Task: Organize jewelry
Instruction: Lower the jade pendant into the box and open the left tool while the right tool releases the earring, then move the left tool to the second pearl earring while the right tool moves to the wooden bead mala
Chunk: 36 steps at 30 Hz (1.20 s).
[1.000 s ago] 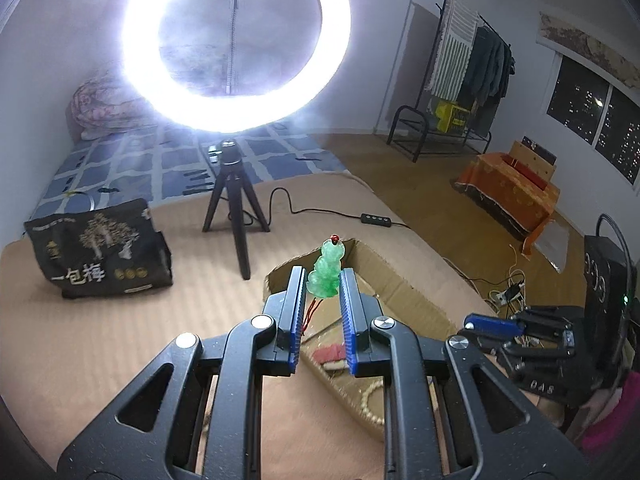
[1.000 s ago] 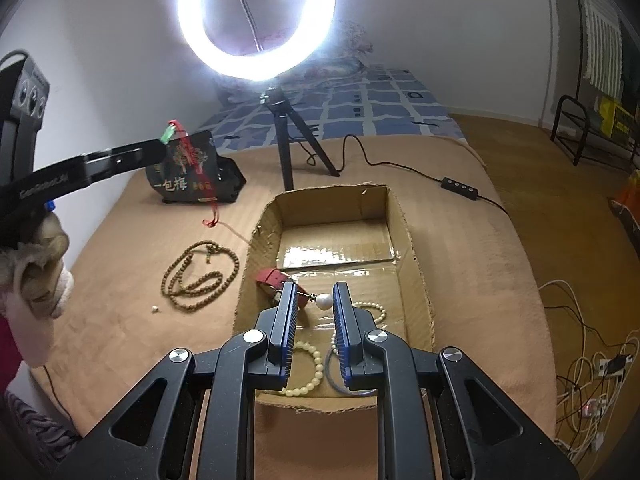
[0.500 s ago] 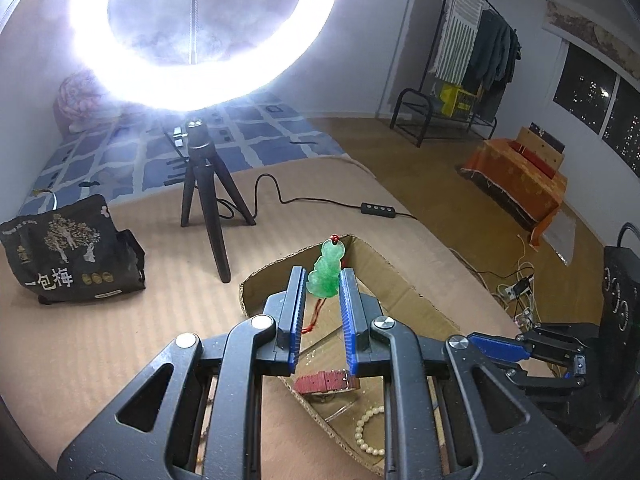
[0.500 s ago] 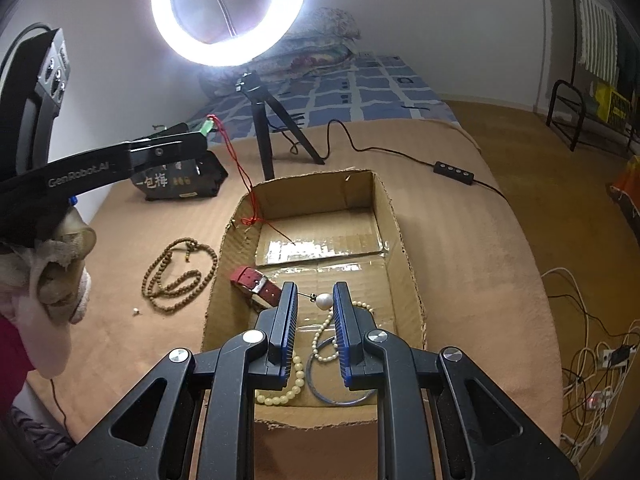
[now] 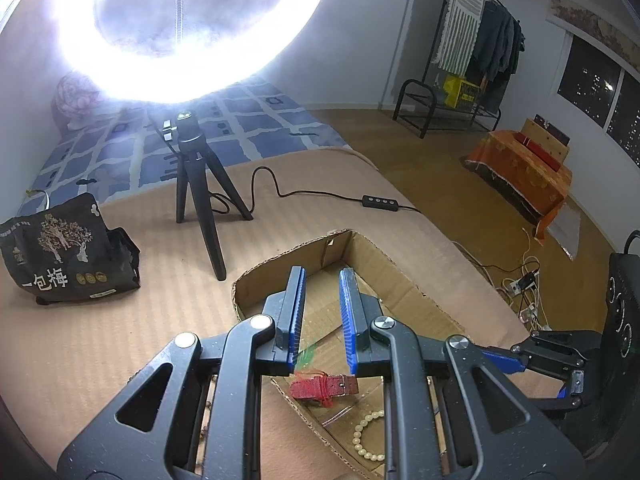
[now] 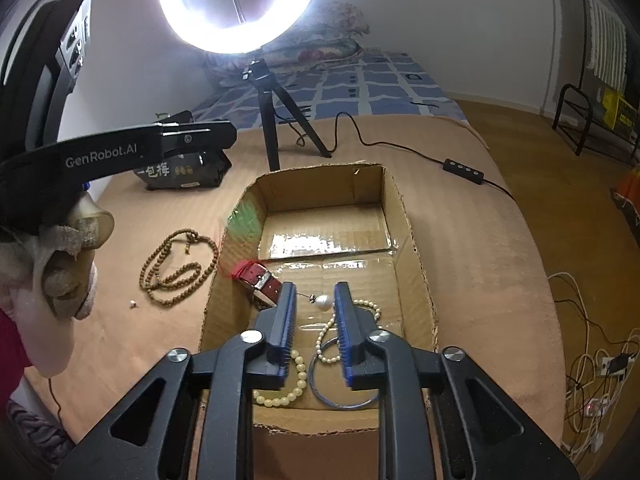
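a: where's the green pendant (image 6: 244, 216)?

b: loose. in the right camera it's a green smear at the left wall of the cardboard box (image 6: 408, 216), left of centre. i can't tell if it's inside the wall or on the edge.

a: so the left claw (image 5: 322, 276) let go?

b: its pads stand a little apart with nothing between them. low in its own view there's a green blur just above the red watch strap (image 5: 324, 388).

a: and the right claw (image 6: 315, 288)?

b: it has just been spreading. a pearl (image 6: 324, 301) sits between the tips, and the pads don't seem to press it.

a: what could go wrong?

b: the pendant could clip that wall and tip out onto the blanket, or its red cord could snag the strap. the pearl could roll under the bangle (image 6: 344, 400).

a: does either view show more?

b: the right one shows the brown beads (image 6: 176, 268) out on the blanket at middle left. the left one shows that its own pads are bare.
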### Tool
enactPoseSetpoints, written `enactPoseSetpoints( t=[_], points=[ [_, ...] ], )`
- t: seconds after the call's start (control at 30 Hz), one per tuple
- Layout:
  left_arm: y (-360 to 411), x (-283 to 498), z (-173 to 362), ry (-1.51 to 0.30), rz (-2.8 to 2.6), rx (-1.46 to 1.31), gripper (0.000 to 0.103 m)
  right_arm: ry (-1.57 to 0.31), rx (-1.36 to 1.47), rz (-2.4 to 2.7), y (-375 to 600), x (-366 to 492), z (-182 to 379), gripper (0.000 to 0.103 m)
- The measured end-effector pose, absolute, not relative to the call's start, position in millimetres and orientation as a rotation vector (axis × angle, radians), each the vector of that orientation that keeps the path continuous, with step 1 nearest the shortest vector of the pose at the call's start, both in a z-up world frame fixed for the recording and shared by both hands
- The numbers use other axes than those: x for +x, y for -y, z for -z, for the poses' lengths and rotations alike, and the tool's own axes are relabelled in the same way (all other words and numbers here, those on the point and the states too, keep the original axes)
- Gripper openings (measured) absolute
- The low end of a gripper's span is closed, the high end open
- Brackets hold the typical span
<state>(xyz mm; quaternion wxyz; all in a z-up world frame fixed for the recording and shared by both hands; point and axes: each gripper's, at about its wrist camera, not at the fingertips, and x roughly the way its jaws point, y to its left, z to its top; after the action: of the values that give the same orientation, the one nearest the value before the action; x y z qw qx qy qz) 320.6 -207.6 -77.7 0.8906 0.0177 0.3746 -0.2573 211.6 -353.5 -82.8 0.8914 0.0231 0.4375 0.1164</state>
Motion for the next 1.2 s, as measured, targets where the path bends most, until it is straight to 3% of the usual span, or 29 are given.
enactPoseSetpoints(
  t=[0.07, 0.13, 0.33, 0.73, 0.87, 1.03, 1.2],
  points=[
    [207.4, 321.1, 77.7, -0.779, 0.536, 0.037, 0.017, -0.906, 0.037, -0.233, 352.2, 211.4, 83.8, 0.05],
    [207.3, 320.9, 78.0, -0.778, 0.542, 0.041, 0.031, -0.897, 0.027, -0.22, 351.7, 210.3, 83.2, 0.058],
    [205.6, 318.6, 77.9, -0.774, 0.54, 0.051, 0.032, -0.892, 0.021, -0.209, 352.2, 209.5, 82.2, 0.063],
    [194.4, 314.4, 71.8, -0.766, 0.534, 0.051, 0.032, -0.891, 0.011, -0.205, 350.4, 207.5, 81.6, 0.064],
    [182.8, 311.7, 68.4, -0.759, 0.53, 0.044, 0.043, -0.889, 0.011, -0.198, 350.5, 206.2, 80.7, 0.064],
    [160.7, 308.4, 62.4, -0.748, 0.505, 0.048, 0.044, -0.881, 0.012, -0.17, 350.3, 204.4, 78.1, 0.078],
    [122.6, 305.0, 55.7, -0.745, 0.478, 0.039, 0.044, -0.896, 0.009, -0.154, 348.7, 205.1, 76.3, 0.079]
  ],
)
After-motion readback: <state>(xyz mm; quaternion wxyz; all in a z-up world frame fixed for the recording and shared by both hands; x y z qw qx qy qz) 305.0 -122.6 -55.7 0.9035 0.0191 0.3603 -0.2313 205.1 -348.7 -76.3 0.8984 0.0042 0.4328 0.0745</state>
